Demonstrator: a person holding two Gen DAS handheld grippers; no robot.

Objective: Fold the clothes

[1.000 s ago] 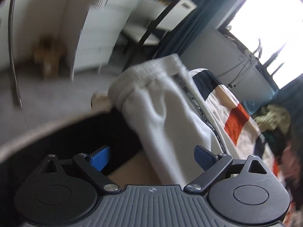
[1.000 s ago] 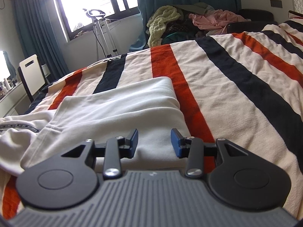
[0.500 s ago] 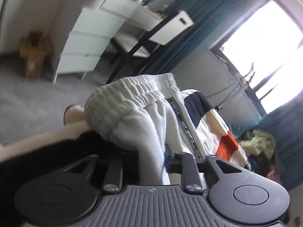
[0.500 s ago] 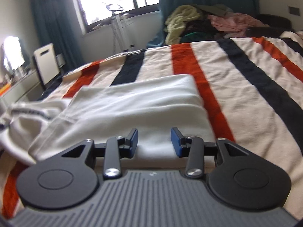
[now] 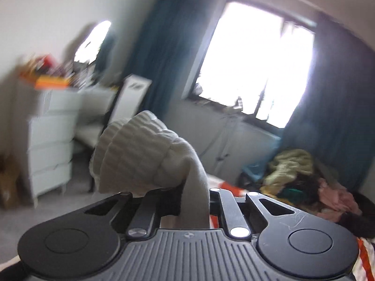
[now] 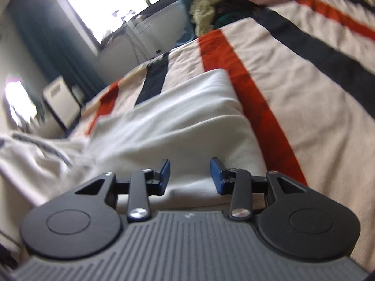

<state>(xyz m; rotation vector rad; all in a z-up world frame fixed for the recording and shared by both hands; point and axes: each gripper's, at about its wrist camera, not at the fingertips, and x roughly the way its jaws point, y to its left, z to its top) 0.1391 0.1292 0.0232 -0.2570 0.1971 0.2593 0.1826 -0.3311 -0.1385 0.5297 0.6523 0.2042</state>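
White sweatpants (image 6: 168,126) lie partly folded on a bed with a cream, orange and black striped cover (image 6: 293,75). My left gripper (image 5: 187,201) is shut on the ribbed waistband end of the white sweatpants (image 5: 143,149), lifted up in front of the camera; its fingertips are hidden by the cloth. My right gripper (image 6: 189,175) stands open just above the near edge of the folded part, with its blue pads (image 6: 216,175) apart and nothing between them.
A white chest of drawers (image 5: 51,145) and a white chair (image 5: 131,98) stand to the left by the dark blue curtains (image 5: 152,53). A heap of other clothes (image 5: 295,178) lies at the far side of the bed under the window (image 5: 253,56).
My left gripper closed on the waistband and has lifted it, so the view swung from the floor up to the window. My right gripper stayed open and tilted a little.
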